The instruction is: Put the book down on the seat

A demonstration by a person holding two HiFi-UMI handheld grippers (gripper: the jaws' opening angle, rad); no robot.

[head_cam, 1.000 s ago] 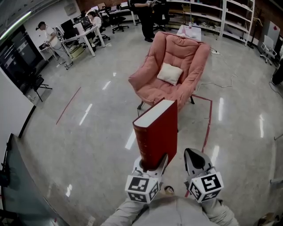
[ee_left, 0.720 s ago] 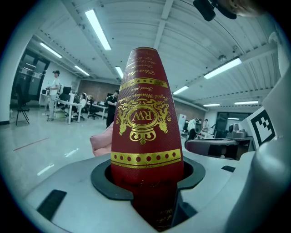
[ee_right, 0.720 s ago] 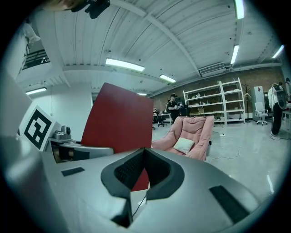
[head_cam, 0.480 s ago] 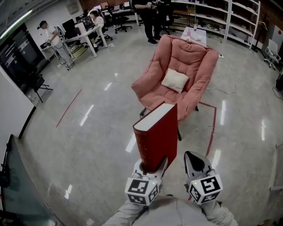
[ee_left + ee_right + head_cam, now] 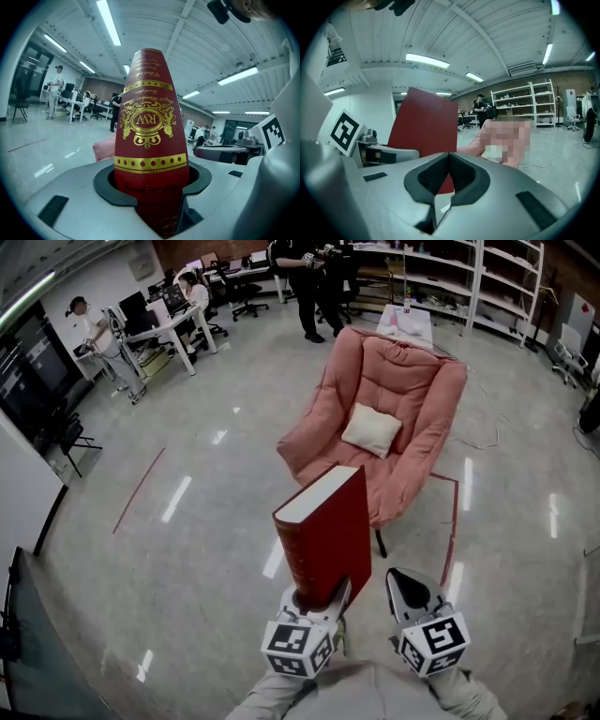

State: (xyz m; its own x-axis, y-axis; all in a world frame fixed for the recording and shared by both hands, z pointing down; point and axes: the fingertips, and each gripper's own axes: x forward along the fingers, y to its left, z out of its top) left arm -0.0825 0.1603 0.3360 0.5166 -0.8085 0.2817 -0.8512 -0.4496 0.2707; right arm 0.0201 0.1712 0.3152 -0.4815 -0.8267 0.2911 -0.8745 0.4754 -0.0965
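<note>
A thick red book (image 5: 326, 532) stands upright in the lower middle of the head view. Its bottom end is clamped in the left tongs (image 5: 317, 600), whose marker cube sits just below it near the bottom edge of the frame. In the left gripper view the book fills the centre. Its spine, with gold bands and a gold crest, faces the camera and rises from between the two dark pads, which press on it from either side. In the head view the white page edges face up and the broad red cover faces right. The right tongs (image 5: 406, 579) are just to the right of the book, at about the same height in the frame, and do not touch it. In the right gripper view their pads are pressed together with nothing between them, and the book's flat cover shows at the left beyond them. The book is held in the air above the shiny grey floor (image 5: 197, 549). A pink armchair (image 5: 405, 381) stands in the upper middle of the head view with a cream cushion (image 5: 372, 429) on its seat (image 5: 398, 486). In that view the book's top right corner overlaps the chair's front edge.
</note>
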